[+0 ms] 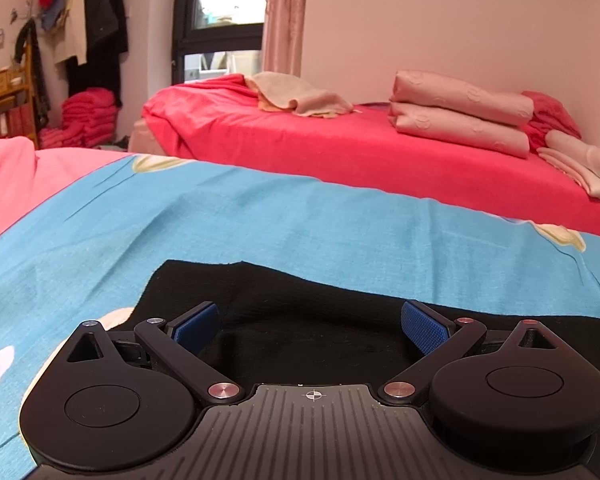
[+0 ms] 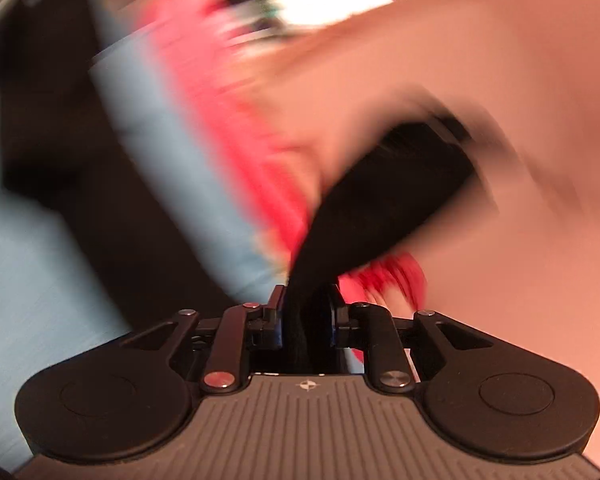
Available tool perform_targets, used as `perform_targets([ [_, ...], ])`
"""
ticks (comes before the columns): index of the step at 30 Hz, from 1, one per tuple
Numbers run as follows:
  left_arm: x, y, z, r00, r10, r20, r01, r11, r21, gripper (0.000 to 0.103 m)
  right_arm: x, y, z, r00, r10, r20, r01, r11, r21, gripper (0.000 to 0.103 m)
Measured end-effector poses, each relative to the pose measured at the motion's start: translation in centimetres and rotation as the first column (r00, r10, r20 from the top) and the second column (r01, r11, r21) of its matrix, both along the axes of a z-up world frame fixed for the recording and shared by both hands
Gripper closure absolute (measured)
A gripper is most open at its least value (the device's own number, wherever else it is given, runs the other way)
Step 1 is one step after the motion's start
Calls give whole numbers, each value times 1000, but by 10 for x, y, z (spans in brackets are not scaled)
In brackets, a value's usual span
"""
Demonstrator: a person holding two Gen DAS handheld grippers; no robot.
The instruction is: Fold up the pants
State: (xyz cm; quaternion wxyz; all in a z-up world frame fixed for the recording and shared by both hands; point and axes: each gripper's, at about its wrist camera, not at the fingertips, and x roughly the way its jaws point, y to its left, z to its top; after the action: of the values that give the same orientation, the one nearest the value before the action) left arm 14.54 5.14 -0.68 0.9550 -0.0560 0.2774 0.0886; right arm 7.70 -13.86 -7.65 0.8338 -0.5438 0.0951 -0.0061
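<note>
Left tongs (image 1: pixel 312 326) gape, released, above the flat black fabric pants (image 1: pixel 300 292) lying on the blue printed bedsheet (image 1: pixel 260 216). Right tongs (image 2: pixel 305 314) are clenched on a bunched black strip of the pants (image 2: pixel 380 200). The fold appears under way, not finished.

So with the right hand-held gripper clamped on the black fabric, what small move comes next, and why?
Probably carry the gripped fabric across and lay it onto the flat part. The right hand-held gripper is shut on the black pants; the left hand-held gripper is open over the pants on the blue sheet.
</note>
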Motion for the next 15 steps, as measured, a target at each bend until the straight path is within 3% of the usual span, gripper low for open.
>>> perform_targets([
  [1, -1, 1, 0, 1000, 2, -1, -2, 1000, -2, 0, -1, 7, -18, 999, 20, -30, -23, 996, -82, 84],
  [2, -1, 1, 0, 1000, 3, 0, -3, 1000, -3, 0, -4, 9, -26, 999, 33, -13, -34, 994, -106, 84],
  [7, -4, 0, 4, 1000, 7, 5, -7, 1000, 2, 0, -9, -3, -2, 999, 19, 26, -18, 998, -56, 83],
  [9, -5, -8, 11, 1000, 3, 0, -3, 1000, 27, 0, -10, -1, -5, 1000, 31, 3, -31, 998, -50, 80],
  [10, -7, -13, 16, 1000, -7, 5, 7, 1000, 28, 0, -14, 5, -14, 999, 36, -30, -38, 997, -74, 74],
  [11, -9, -18, 22, 1000, -23, 9, 23, 1000, 21, 0, -14, 9, -22, 999, 30, -31, -33, 993, -109, 77],
  [12, -11, -25, 28, 999, -50, 13, 50, 999, 11, 0, -15, 11, -25, 999, 33, 10, -32, 992, -125, 74],
  [14, -11, -45, 40, 992, -127, 17, 127, 992, 3, 0, -12, 14, -23, 998, 16, 53, -10, 993, -115, 50],
  [15, -9, -57, 43, 987, -161, 11, 161, 987, 4, 0, -10, 13, -20, 998, 4, 66, 3, 995, -97, 46],
])
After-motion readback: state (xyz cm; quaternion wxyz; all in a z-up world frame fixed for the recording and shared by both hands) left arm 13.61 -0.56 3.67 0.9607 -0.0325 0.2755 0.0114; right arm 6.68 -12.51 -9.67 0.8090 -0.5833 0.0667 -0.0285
